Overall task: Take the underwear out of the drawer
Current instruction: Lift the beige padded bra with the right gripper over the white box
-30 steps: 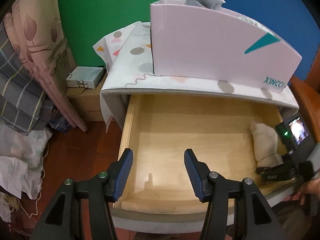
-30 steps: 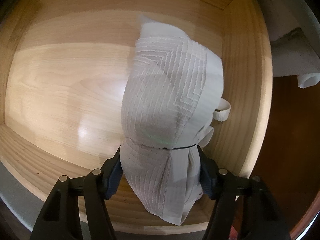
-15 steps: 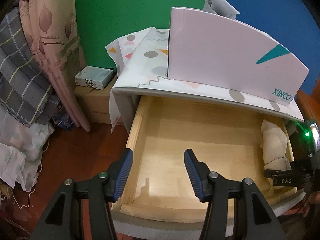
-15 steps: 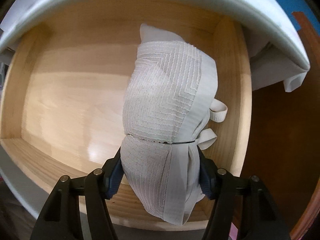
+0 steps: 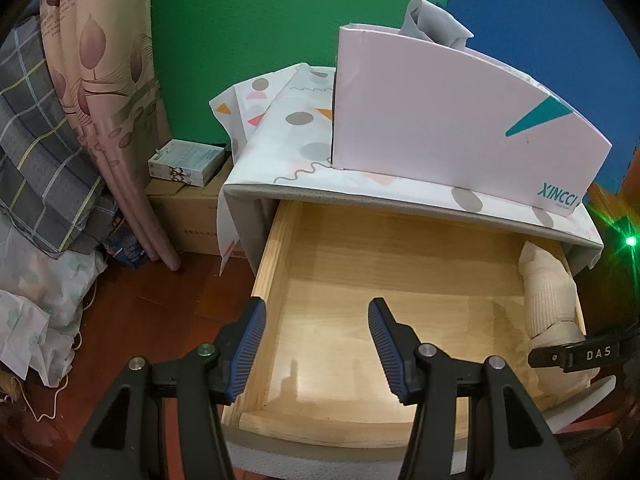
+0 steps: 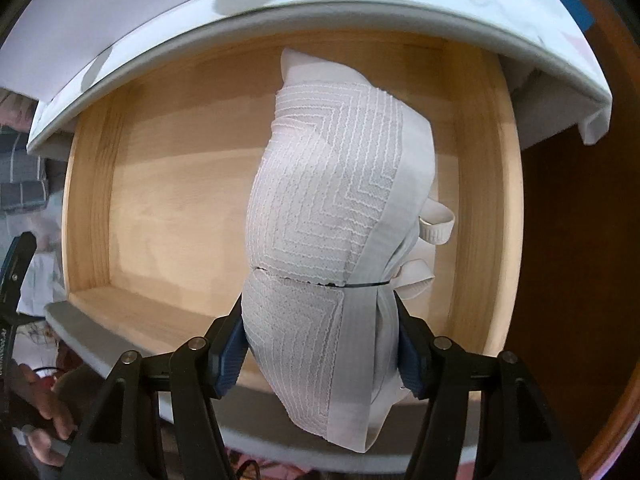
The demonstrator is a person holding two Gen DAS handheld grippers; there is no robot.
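At the far left, pink leaf-patterned curtains (image 5: 100, 92) are hanging beside a grey checked cloth (image 5: 36, 152), and a small white printed box (image 5: 186, 162) is lying on a brown cardboard carton (image 5: 188, 216) on the dark red wooden floor (image 5: 152, 312). Next to them, a cabinet covered with a white cloth with coloured shapes (image 5: 296, 128) is carrying a big white cardboard box with a teal triangle (image 5: 452, 120). Under it, the pale wooden drawer (image 5: 276, 264) is standing pulled out. The left gripper (image 5: 316, 344) is hovering over the front left part of the drawer, with its blue-padded jaws apart and nothing between them. At the right side of the drawer, the right gripper (image 6: 320, 344) is having its jaws clamped on the lower part of the white ribbed rolled underwear (image 6: 328, 208), which a thin dark band is tying around the middle. The underwear is standing up above the drawer floor, near the right wall of the drawer, and its loose elastic loops are sticking out toward that wall.
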